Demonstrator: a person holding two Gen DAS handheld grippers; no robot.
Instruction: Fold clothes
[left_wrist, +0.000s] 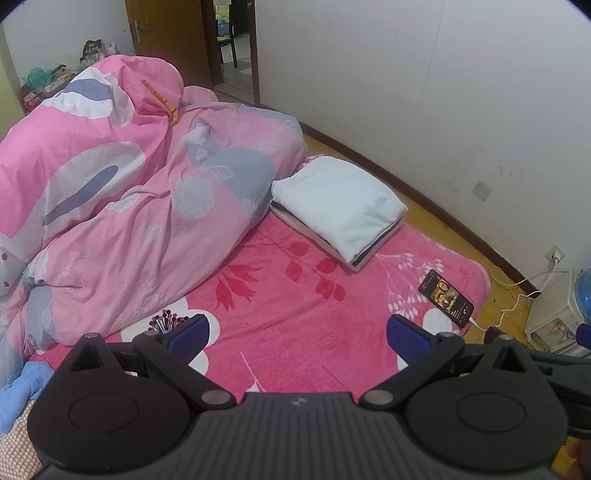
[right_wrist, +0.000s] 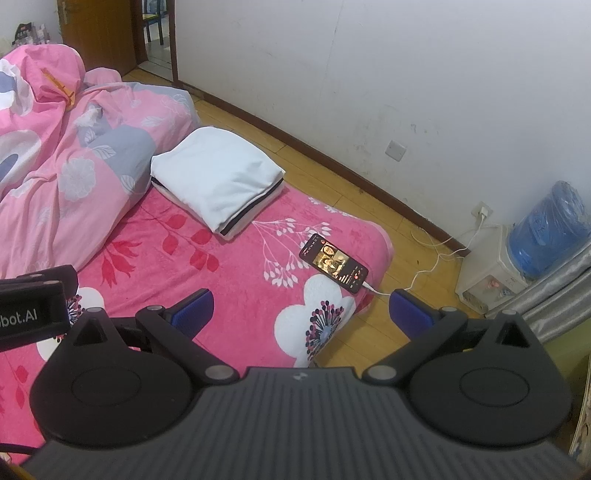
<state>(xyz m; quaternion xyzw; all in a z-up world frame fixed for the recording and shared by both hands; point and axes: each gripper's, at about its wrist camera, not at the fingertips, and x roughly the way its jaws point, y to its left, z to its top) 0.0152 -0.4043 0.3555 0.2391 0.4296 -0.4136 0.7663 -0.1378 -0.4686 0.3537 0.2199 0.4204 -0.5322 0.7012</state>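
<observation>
Left wrist view: my left gripper (left_wrist: 297, 338) hangs over the pink flowered blanket (left_wrist: 295, 306), blue fingers spread wide and holding nothing. The stack of folded clothes (left_wrist: 338, 210), white piece on top, lies farther along the bed, just beside a heaped pink duvet (left_wrist: 122, 206). A lit phone (left_wrist: 446, 297) rests near the blanket's right edge.

Right wrist view: my right gripper (right_wrist: 301, 312) is also spread apart and empty, above the blanket's corner. The folded stack (right_wrist: 218, 184) sits beyond, with the phone (right_wrist: 333, 263) between.

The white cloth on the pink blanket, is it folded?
Folded: the white cloth is a neat rectangle with stacked layered edges showing.
</observation>
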